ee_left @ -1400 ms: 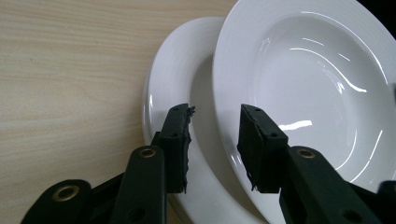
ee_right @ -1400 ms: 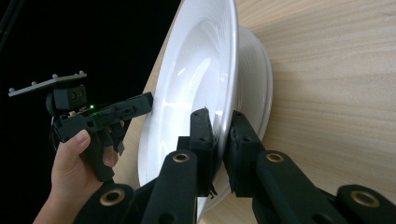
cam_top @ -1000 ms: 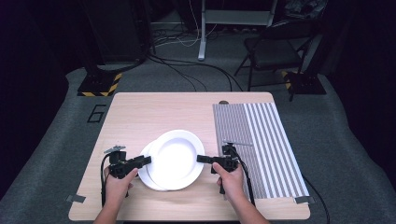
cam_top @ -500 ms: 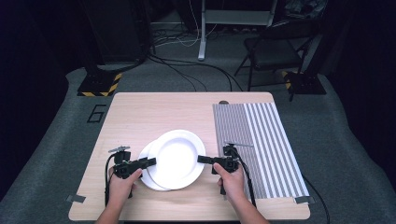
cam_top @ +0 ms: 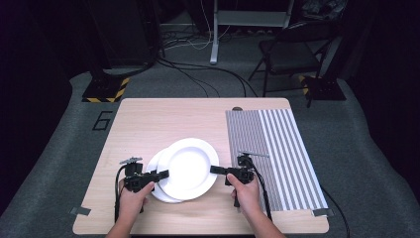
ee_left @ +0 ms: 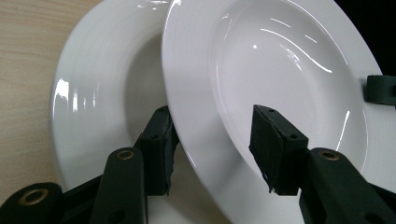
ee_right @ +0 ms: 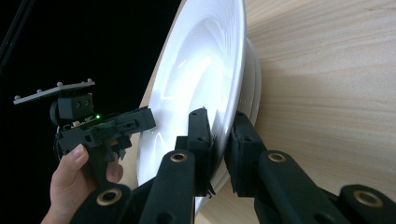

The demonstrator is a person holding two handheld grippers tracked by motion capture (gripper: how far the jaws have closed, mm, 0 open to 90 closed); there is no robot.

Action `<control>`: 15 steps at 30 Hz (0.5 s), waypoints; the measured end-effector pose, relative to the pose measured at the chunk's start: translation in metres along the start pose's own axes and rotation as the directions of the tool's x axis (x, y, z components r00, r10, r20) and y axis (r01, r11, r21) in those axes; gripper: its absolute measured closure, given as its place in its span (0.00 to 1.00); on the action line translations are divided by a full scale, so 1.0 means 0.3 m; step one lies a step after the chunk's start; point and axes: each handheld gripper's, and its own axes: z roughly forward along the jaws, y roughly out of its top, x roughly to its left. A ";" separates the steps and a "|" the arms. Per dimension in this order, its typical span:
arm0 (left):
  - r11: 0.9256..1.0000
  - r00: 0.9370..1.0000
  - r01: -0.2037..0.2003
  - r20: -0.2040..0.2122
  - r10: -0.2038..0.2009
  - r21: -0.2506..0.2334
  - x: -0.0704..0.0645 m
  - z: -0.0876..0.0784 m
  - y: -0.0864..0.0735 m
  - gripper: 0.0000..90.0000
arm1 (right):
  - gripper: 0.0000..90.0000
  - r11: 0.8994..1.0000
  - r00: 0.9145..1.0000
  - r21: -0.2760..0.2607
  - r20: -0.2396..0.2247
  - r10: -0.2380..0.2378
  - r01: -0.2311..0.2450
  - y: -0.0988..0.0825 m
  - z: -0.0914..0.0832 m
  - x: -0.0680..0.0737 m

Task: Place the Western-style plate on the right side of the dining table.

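On the pale wooden table point(cam_top: 148, 124), two round glossy white ceramic plates are sitting near the front edge, the upper plate point(cam_top: 188, 167) overlapping the lower plate point(cam_top: 157, 184), which is peeking out toward the person's left. The right gripper point(cam_top: 216, 170) is clamping the right rim of the upper plate: in the right gripper view its two black jaws are pressing on either side of that rim point(ee_right: 236, 56), nearly closed, with the plate edge pinched between the pads. The left gripper point(cam_top: 159, 174) is reaching in from the other side with its jaws standing about half open; in the left gripper view the upper plate's rim point(ee_left: 196, 121) is lying between the two pads, one pad below over the lower plate point(ee_left: 93, 107) and the other above the dish, neither plainly pressing on it. A grey-and-white striped mat point(cam_top: 277, 148) is covering the table's right part, just beside the right hand point(cam_top: 243, 191)
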 end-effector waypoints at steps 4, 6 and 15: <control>1.000 1.000 -0.010 -0.019 0.010 0.009 -0.010 -0.005 0.001 0.57 | 0.89 1.000 1.000 -0.009 0.020 -0.016 0.017 -0.003 0.001 0.009; 1.000 1.000 -0.013 -0.022 0.013 0.012 -0.011 -0.005 0.002 0.58 | 0.88 0.999 0.999 -0.013 0.034 -0.031 0.032 -0.005 0.002 0.014; 0.999 0.998 -0.038 -0.054 0.037 -0.013 -0.031 -0.024 0.006 0.62 | 0.82 0.992 0.981 -0.022 0.154 -0.121 0.126 -0.011 0.000 0.044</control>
